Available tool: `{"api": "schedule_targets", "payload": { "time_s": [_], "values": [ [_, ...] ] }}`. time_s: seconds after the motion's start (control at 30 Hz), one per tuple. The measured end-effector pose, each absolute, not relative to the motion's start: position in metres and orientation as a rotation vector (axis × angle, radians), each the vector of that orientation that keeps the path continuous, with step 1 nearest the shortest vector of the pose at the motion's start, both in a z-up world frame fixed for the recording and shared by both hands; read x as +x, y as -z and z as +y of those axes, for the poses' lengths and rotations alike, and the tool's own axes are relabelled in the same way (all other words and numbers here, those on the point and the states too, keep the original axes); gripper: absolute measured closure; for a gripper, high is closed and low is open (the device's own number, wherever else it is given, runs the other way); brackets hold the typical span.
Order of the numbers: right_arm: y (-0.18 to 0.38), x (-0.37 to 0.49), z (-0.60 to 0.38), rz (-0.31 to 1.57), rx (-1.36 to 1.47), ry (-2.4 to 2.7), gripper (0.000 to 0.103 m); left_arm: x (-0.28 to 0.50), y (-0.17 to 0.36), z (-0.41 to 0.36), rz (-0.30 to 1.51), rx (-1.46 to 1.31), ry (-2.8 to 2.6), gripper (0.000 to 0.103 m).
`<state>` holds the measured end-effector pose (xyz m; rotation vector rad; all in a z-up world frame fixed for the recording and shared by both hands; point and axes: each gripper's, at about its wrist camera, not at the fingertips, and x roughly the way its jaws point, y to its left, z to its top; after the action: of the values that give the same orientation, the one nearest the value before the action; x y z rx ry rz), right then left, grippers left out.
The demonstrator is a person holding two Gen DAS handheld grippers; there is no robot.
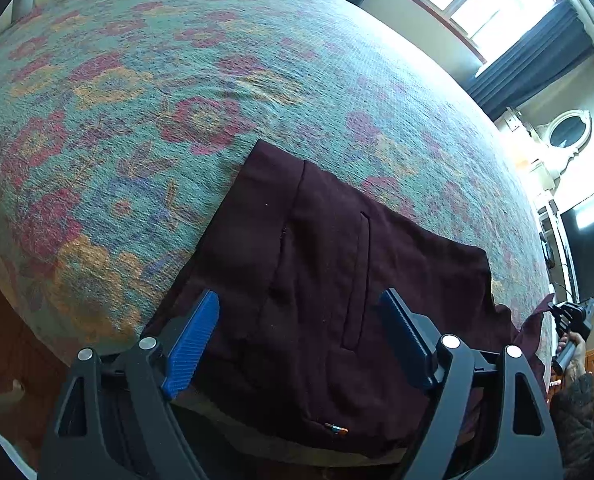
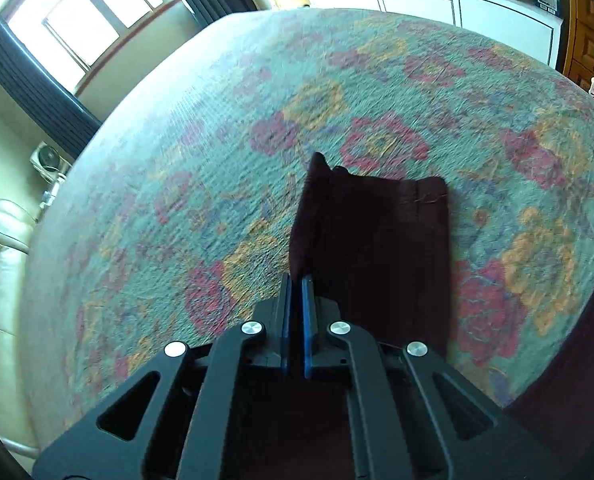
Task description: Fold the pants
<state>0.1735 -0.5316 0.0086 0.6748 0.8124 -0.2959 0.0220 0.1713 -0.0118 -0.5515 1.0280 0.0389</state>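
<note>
Right wrist: hand-held gripper (image 2: 296, 284) clamps pants (image 2: 377, 240) on bedspread (image 2: 177, 160).

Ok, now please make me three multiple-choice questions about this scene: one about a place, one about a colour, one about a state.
1. Where do the pants lie?
A) on a wooden floor
B) on the floral bedspread
C) on a white cabinet
2. What colour are the pants?
A) dark maroon
B) yellow
C) white
3. How do the fingers of the left gripper stand?
A) shut on the pants
B) shut on nothing
C) wide apart
Answers: 1 B, the floral bedspread shows all around them; 2 A, the cloth is dark maroon; 3 C, the blue fingers stand apart above the cloth.
</note>
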Motion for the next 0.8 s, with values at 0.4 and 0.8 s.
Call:
{"api": "schedule_targets", "payload": {
  "time_s": [0.4,0.8],
  "values": [
    [-0.008,-0.037,-0.614,0.648,0.860,0.323,0.100,0.022,0.009,0.155,1.026,-0.499,-0.038,0.021],
    [0.019,-0.076,-0.623,0.560,1.042,0.283,0.100,0.021,0.008,0.145,1.025,-0.455,-0.055,0.020]
  ]
}}
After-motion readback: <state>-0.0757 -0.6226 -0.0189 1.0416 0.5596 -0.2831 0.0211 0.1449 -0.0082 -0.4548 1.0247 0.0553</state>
